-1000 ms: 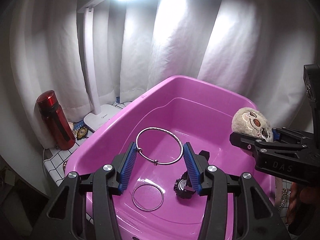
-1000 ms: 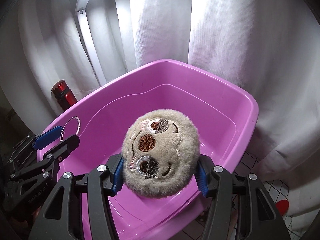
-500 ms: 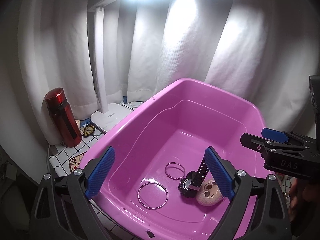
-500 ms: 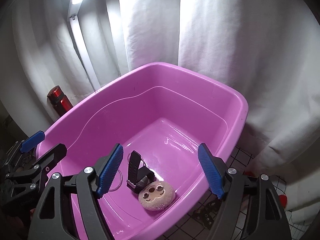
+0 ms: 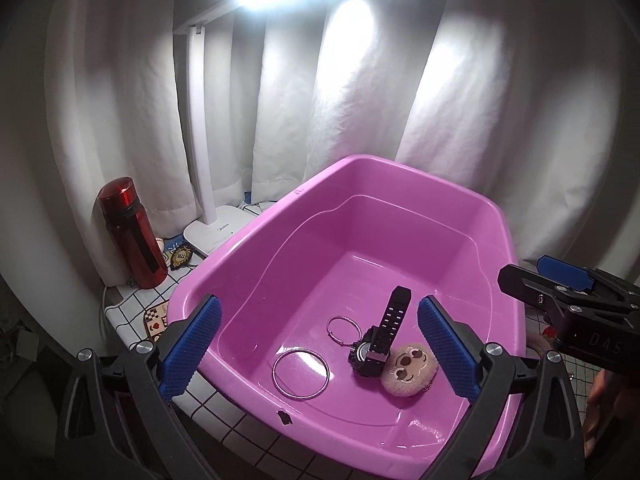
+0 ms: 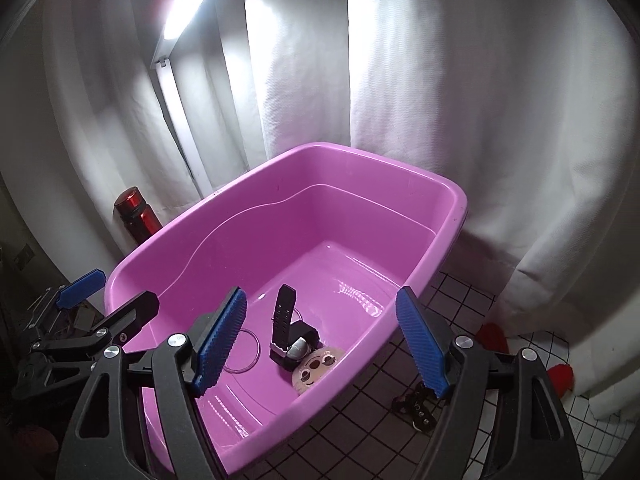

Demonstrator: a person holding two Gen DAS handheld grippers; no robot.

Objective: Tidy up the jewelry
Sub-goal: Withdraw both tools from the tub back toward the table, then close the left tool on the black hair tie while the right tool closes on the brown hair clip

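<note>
Sitting on the tiled surface [image 6: 452, 300], the pink tub [image 5: 496, 216] holds a sloth plush [image 5: 408, 367], black watch [image 5: 380, 340] and two bangles [image 5: 301, 375], [image 5: 343, 328] near its front wall. "DAS" marks the right hand-held gripper [image 6: 320, 342], spread empty; the left hand-held gripper [image 5: 318, 352] is opening, empty. Lamp-base lettering is unreadable.

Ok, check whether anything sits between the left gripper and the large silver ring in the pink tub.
Nothing visible does. The left gripper, jaws opening and empty, hangs above the pink plastic tub; the large silver ring lies bare on the floor, apart from the black wristwatch.
</note>
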